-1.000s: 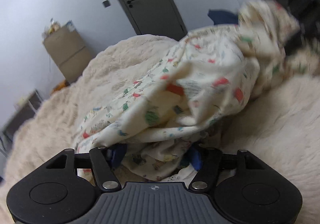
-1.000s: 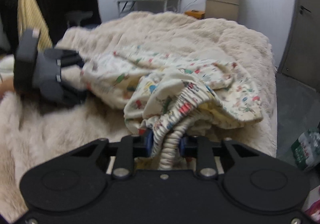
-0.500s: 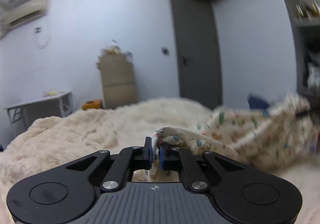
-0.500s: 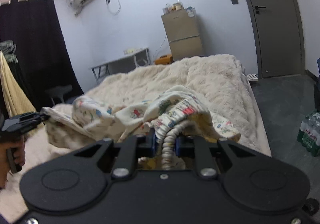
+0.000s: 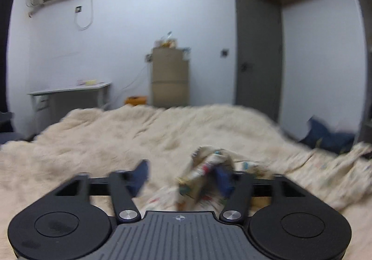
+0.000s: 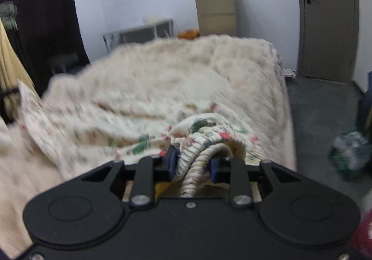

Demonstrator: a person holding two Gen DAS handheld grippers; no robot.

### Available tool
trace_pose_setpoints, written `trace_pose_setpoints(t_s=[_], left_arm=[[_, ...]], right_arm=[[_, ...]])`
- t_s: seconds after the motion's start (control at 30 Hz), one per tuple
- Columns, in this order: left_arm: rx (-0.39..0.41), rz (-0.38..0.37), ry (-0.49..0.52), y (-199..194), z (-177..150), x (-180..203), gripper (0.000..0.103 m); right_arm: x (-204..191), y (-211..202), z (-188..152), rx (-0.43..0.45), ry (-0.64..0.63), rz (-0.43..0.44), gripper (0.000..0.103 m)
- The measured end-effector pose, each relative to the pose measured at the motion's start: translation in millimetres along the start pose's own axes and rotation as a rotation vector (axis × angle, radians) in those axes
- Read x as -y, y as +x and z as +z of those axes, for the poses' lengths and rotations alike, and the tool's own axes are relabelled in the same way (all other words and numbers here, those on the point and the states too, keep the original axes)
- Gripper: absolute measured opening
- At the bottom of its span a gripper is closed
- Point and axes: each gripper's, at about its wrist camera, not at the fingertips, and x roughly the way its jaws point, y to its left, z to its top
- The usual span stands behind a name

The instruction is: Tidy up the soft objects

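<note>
A cream sheet with small coloured prints (image 5: 209,163) lies bunched on the fluffy beige bed cover (image 5: 139,134). In the left wrist view my left gripper (image 5: 181,174) is open, its blue pads wide apart. A corner of the sheet rests against the right pad, unpinched. In the right wrist view my right gripper (image 6: 193,163) is shut on the sheet's gathered elastic edge (image 6: 197,157). The rest of the sheet (image 6: 93,125) trails left across the bed cover (image 6: 186,69). Both views are blurred by motion.
A brown cabinet (image 5: 169,76) and a grey table (image 5: 69,97) stand against the far wall, with a grey door (image 5: 258,55) to the right. A blue cloth (image 5: 325,136) lies beyond the bed. A pack of bottles (image 6: 348,155) sits on the dark floor.
My left gripper has opened and let go of the sheet corner it pinched half a second ago. The sheet has dropped lower onto the bed. My right gripper keeps its hold.
</note>
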Motion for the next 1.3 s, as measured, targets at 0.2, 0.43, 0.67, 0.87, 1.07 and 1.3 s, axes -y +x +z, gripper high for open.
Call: trace_pose_setpoints(t_s=[0.2,0.43,0.67,0.87,1.07,1.3], left_arm=[[-0.056,-0.110,0.205,-6.1,-20.8,12.8,0.095],[-0.111,-0.141,0.251,-10.5,-52.2,3.3,0.095],[-0.085,-0.202,0.255,-23.7,-64.5,-10.4,0.103],[-0.245,-0.338,-0.138,21.0,-110.8,-64.6,0.102],[-0.268,-0.511,-0.456,66.1,-147.7,-74.7,0.040],[-0.056,0.041,-0.233,15.6,-84.9,-63.7,0.003]], right_arm=[[-16.8,-9.5,-1.9,-0.016,-0.152,-0.153,0.070],[-29.2,-37.6,-1.0,0.036,-0.171,-0.169,0.071],[-104.0,-20.2,4.2,0.056,-0.288,0.058,0.071],[-169.5,18.0,-11.6,0.003,-0.389,0.154,0.073],[-191.1,52.2,-30.2,-0.070,-0.405,0.140,0.073],[-176.4,49.3,-30.0,-0.063,-0.336,0.172,0.074]])
